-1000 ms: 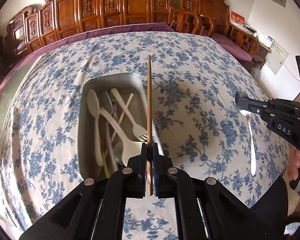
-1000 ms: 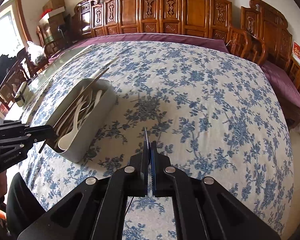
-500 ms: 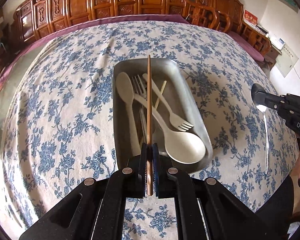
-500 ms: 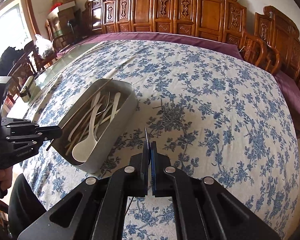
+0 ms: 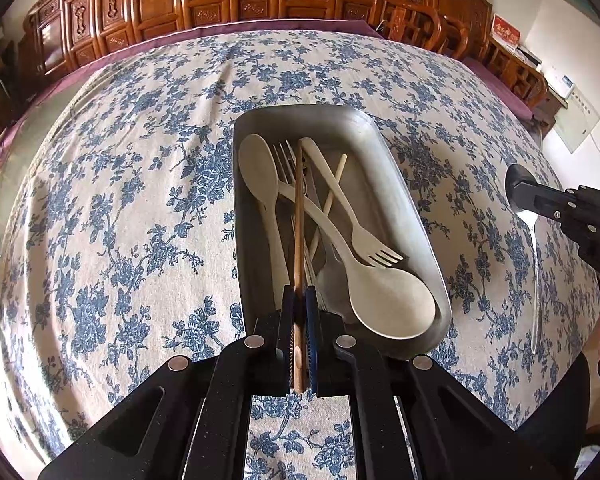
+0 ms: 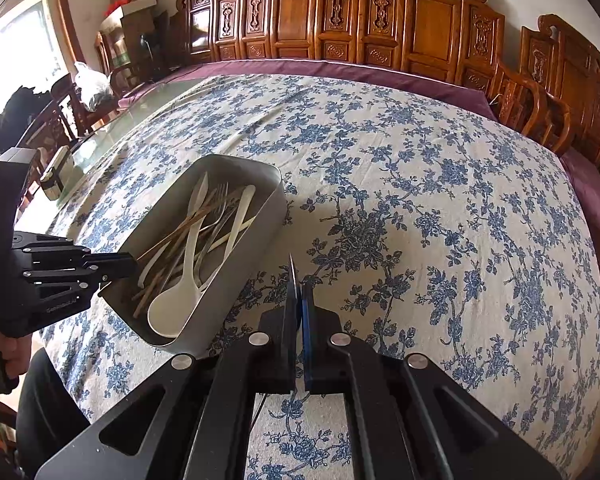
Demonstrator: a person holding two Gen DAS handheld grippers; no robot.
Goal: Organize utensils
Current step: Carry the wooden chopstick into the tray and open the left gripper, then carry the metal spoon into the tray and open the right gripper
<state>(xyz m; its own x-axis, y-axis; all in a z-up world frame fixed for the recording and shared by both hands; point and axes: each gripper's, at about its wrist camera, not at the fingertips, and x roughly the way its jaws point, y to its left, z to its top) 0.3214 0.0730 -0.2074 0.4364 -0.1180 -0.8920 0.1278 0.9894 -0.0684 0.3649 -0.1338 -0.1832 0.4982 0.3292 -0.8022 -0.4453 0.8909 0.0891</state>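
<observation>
I have a brown wooden chopstick (image 5: 299,216) clamped in the left gripper (image 5: 299,320), jaws pinched on its near end, so its length runs up the middle of the left wrist frame over the metal tray (image 5: 404,208). It looks light, stiff and slightly grained; held at the very end it could pivot, so I judge a hold nearer the middle safer.

In the centre of that frame the tray is dull grey metal with rounded corners and smooth walls. Inside lie a pale plastic spoon (image 5: 380,292), a matching fork (image 5: 356,220), a second pale spoon (image 5: 262,184), a metal fork and other sticks, all loosely crossed.

The right gripper (image 6: 299,300) is closed on a thin metal utensil (image 5: 535,268), which shows at the right edge of the left frame: glossy, slim and probably slippery. The blue floral tablecloth (image 6: 440,220) looks soft and wrinkled.
</observation>
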